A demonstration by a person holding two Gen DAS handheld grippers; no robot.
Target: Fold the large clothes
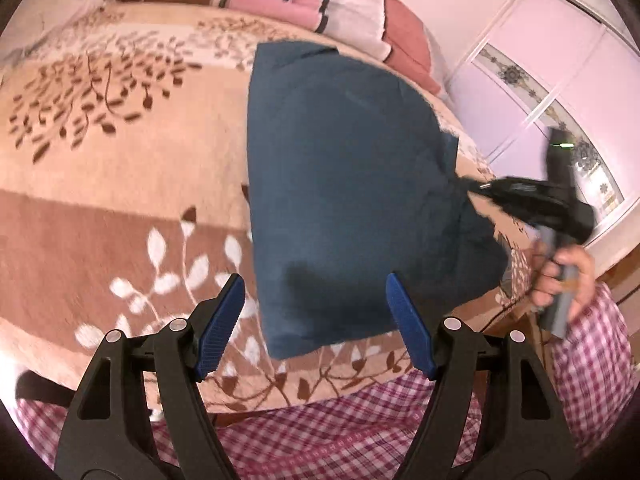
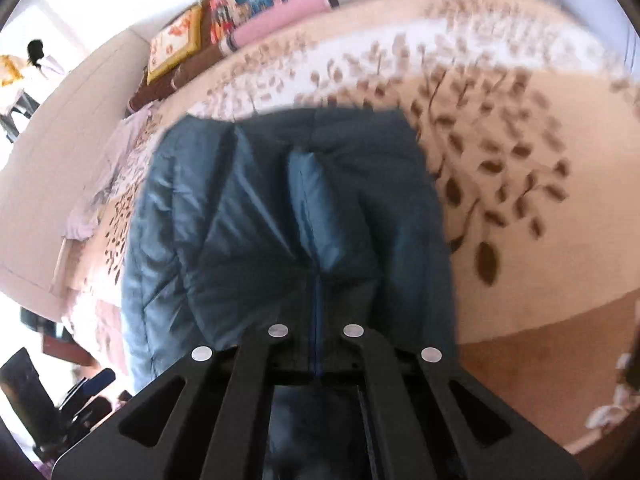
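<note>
A large dark teal garment (image 1: 348, 184) lies on the bed, folded into a long panel. My left gripper (image 1: 316, 324) is open and empty, its blue pads (image 1: 222, 326) above the garment's near edge. My right gripper (image 1: 478, 189) shows at the right in the left wrist view, shut on the garment's right edge and lifting it. In the right wrist view the teal fabric (image 2: 288, 216) fills the middle, bunched and pinched between the closed jaws of the right gripper (image 2: 316, 344).
The bed has a beige and brown leaf-patterned blanket (image 1: 112, 152). Pink and patterned pillows (image 1: 304, 0) are stacked at the far end. A white wardrobe (image 1: 560, 72) stands at the right. The person's checked clothing (image 1: 320, 432) is at the near edge.
</note>
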